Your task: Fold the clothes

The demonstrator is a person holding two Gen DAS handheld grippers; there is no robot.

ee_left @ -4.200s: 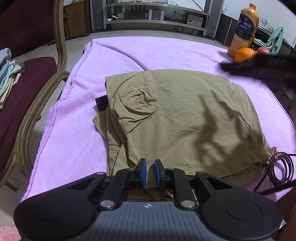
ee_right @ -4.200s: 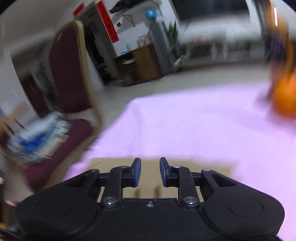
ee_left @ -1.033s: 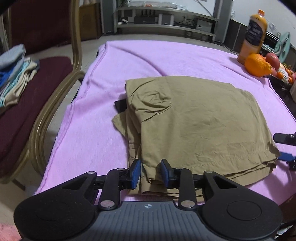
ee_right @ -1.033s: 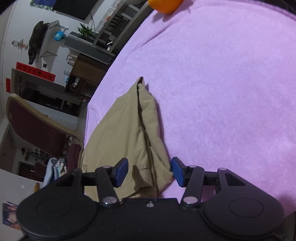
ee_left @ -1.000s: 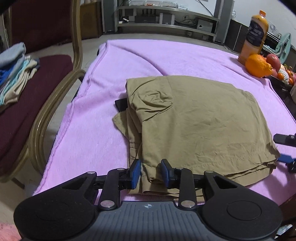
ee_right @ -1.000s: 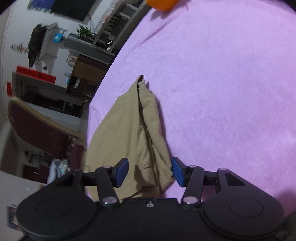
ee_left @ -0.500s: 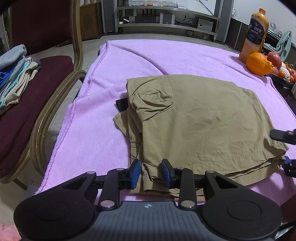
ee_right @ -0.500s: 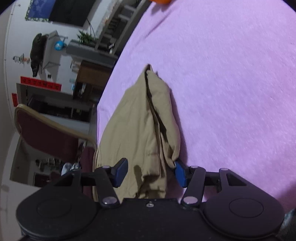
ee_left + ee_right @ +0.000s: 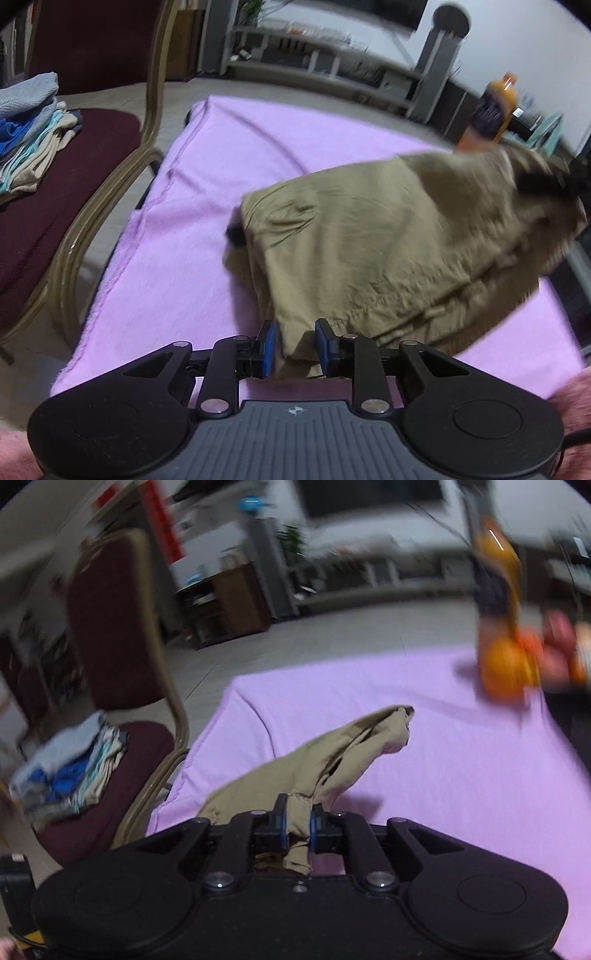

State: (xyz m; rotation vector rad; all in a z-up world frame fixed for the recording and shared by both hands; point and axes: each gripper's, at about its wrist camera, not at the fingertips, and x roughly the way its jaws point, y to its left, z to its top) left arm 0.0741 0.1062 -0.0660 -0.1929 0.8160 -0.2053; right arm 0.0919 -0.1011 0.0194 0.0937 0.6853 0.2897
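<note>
Right gripper (image 9: pixel 297 829): jaws drawn narrow, clamped on a bunched corner of the khaki garment (image 9: pixel 332 760). Cloth fills the gap between the blue pads, and a ridge of fabric rises forward from the jaws, lifted off the pink cover (image 9: pixel 461 775). Judged purpose: this corner is raised so the folded stack can be carried over or moved in one piece.

Left gripper (image 9: pixel 293 347): jaws stand partly apart with the near hem of the khaki garment (image 9: pixel 388 251) between the blue pads. Whether the pads bear on the cloth cannot be told; a gap shows on each side of the hem. Judged purpose: this end anchors or supports the near edge while the far right end lifts.

Ahead of the left gripper the garment slopes upward to the right, blurred. The pink cover (image 9: pixel 229 155) lies under and beyond it.

Left of both grippers, a maroon chair (image 9: pixel 66 177) serves as the holding place: its seat carries a stack of folded clothes (image 9: pixel 26 133). Farther ahead right, an orange juice bottle (image 9: pixel 495 576) stands just behind an orange (image 9: pixel 506 670).
</note>
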